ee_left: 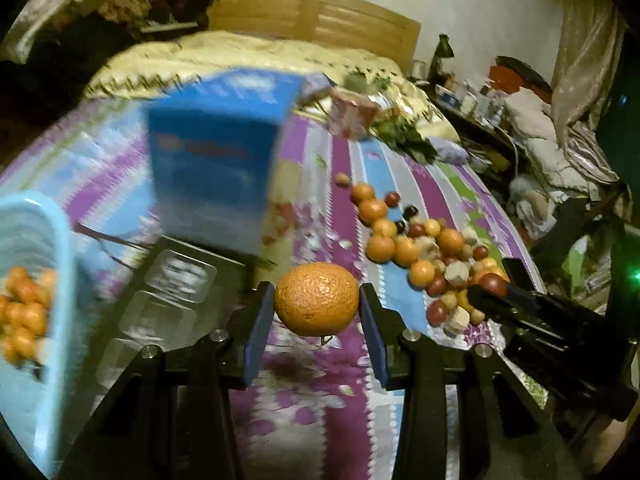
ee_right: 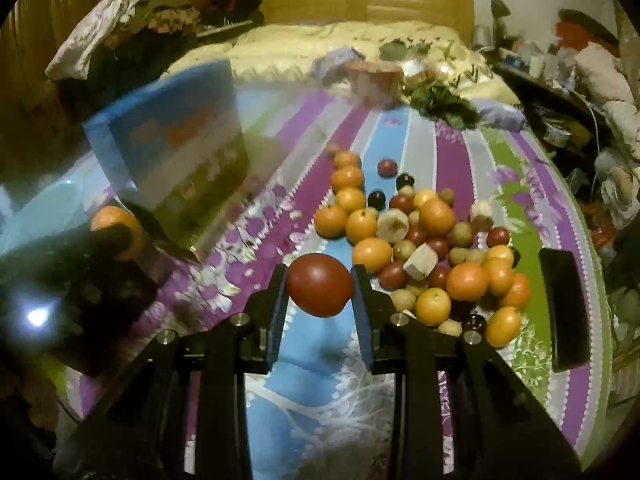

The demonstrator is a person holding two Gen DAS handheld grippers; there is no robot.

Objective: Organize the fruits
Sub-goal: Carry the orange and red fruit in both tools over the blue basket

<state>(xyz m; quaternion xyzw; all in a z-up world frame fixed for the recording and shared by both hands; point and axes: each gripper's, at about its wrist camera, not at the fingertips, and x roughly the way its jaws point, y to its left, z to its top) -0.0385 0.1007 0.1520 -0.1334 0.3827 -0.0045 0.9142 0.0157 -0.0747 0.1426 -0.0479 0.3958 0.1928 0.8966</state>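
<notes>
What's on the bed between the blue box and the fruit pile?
Only bare striped bedspread lies between the blue box and the fruit pile, as the right wrist view shows.

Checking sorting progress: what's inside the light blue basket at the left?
The light blue basket holds a heap of small oranges. The picture is blurred, and the basket's wall and the frame edge hide whatever lies deeper.

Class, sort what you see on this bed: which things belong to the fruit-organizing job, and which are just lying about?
Part of the job:
- orange in left gripper
- red fruit in right gripper
- fruit pile
- light blue basket of oranges

Just lying about:
- blue box
- leafy greens
- black phone
</notes>
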